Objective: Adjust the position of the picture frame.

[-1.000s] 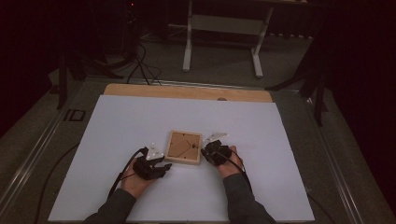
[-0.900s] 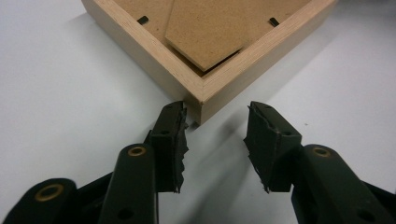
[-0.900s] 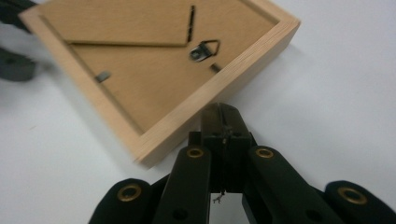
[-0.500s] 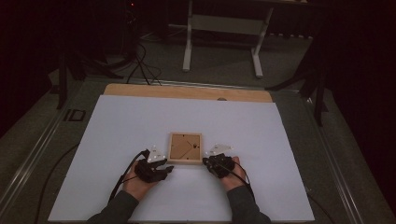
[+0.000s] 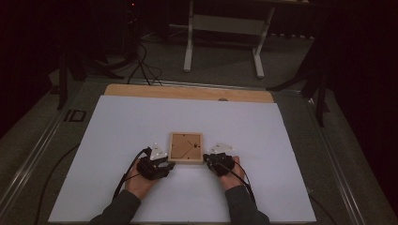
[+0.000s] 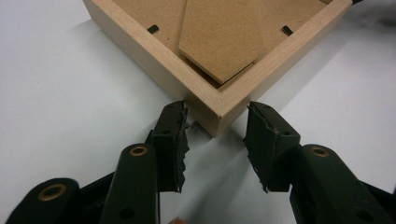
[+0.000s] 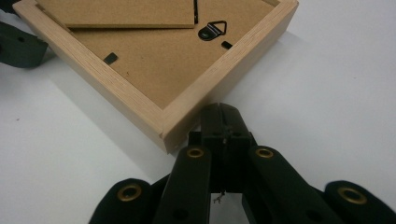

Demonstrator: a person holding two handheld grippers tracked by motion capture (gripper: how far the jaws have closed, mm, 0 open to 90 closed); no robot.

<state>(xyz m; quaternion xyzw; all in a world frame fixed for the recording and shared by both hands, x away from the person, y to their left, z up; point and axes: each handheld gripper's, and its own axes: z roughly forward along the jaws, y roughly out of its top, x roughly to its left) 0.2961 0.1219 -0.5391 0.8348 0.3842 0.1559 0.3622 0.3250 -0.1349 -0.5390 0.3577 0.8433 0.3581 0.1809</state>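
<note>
A wooden picture frame [image 5: 186, 148] is seen lying back-side up on the white sheet [image 5: 117, 126], slightly below the centre of the high view. Its fibreboard backing is exposed, with a loose stand flap [image 6: 233, 32] resting across it and a small black hanger [image 7: 212, 30] near the upper middle of the right gripper view.

The left gripper [image 6: 217, 126] is placed at the frame's lower left corner. Its jaws are apart and straddle that corner: the left pad looks close to or just touching the wood, the right pad is clear of it, so nothing is clamped yet. Over the last second the jaws have been closing somewhat.

The right gripper [image 7: 223, 122] is seen with its jaws fully together, holding nothing; the tip rests just beside the frame's near corner, on its right-hand edge, at the centre of that view.

Risks judged from this position:
- A corner gives two slanted faces to the pads; on closing, the frame could be squeezed out and skid away across the smooth sheet.
- If the closed right tip is pushed against the edge while the left is not yet gripping, the frame is likely to be rotated, not held.
- If the frame is lifted or tilted, the loose flap may swing open, and the backing could drop out; how well its tabs hold cannot be told.
</note>
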